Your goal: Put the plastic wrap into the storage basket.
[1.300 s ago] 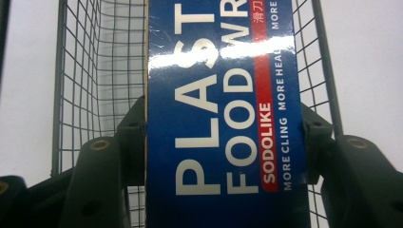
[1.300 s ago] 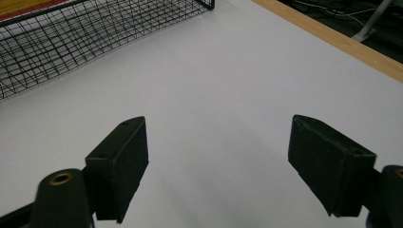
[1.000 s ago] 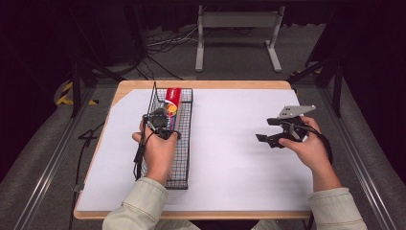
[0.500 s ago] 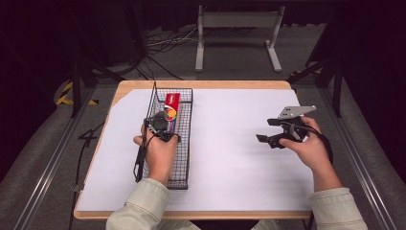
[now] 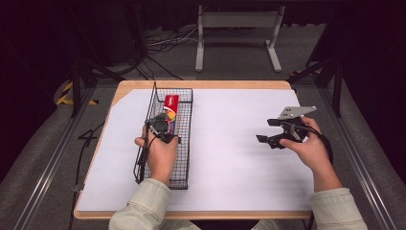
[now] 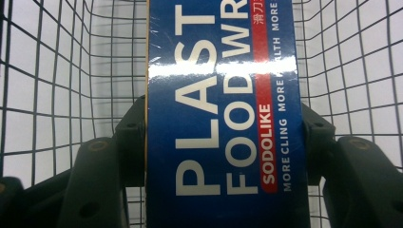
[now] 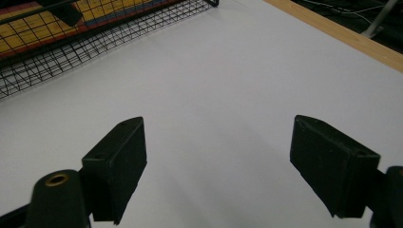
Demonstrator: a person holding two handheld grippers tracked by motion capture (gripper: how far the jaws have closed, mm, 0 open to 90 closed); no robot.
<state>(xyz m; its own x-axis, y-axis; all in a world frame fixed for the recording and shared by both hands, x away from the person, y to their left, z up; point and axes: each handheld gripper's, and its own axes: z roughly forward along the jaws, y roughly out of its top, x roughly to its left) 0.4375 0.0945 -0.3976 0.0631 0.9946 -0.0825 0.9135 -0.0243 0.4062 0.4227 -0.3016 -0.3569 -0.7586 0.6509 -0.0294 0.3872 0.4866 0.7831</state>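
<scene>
One box of plastic food wrap (image 6: 223, 118) lies lengthwise in the far half of the single wire basket (image 5: 184, 165), which stands on the left part of the white-covered table (image 5: 230, 158). The left gripper (image 5: 165, 125) is inside the basket at the box's near end, its two jaws pinching the box from both sides. The right gripper (image 5: 263, 139), well apart at the right, is held above bare table with jaws spread and nothing between them
</scene>
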